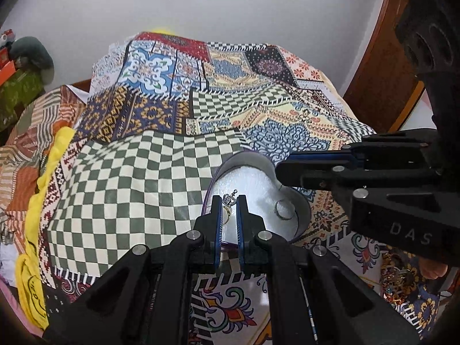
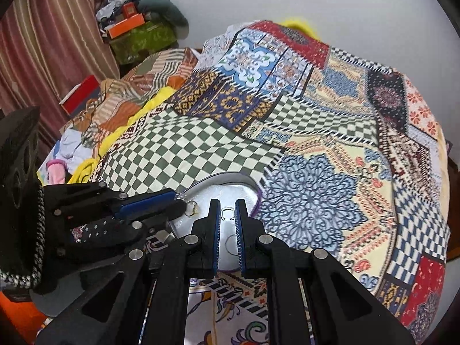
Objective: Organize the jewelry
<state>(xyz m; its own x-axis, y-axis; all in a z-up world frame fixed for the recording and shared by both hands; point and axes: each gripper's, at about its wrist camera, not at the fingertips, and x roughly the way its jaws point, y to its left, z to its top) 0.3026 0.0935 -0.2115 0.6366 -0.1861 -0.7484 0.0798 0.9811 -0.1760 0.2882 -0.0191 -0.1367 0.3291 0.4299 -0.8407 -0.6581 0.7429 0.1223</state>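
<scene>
A heart-shaped silver tin point(image 1: 256, 178) with a purple rim lies open on the patterned bedspread; it also shows in the right wrist view point(image 2: 218, 189). My left gripper point(image 1: 229, 201) is shut on a crown ring point(image 1: 230, 199), held over the tin. A plain ring point(image 1: 283, 210) lies inside the tin. My right gripper point(image 2: 228, 212) is shut on a small clear ring point(image 2: 228, 213) above the tin. In the right wrist view the left gripper point(image 2: 179, 198) reaches in from the left with its ring point(image 2: 191, 208) hanging at its tips.
The patchwork bedspread point(image 1: 161, 155) covers the bed. A pile of gold jewelry point(image 1: 399, 276) lies at the right near the edge. Yellow cloth point(image 1: 51, 172), folded clothes and boxes point(image 2: 126, 26) sit at the left by a curtain point(image 2: 43, 43).
</scene>
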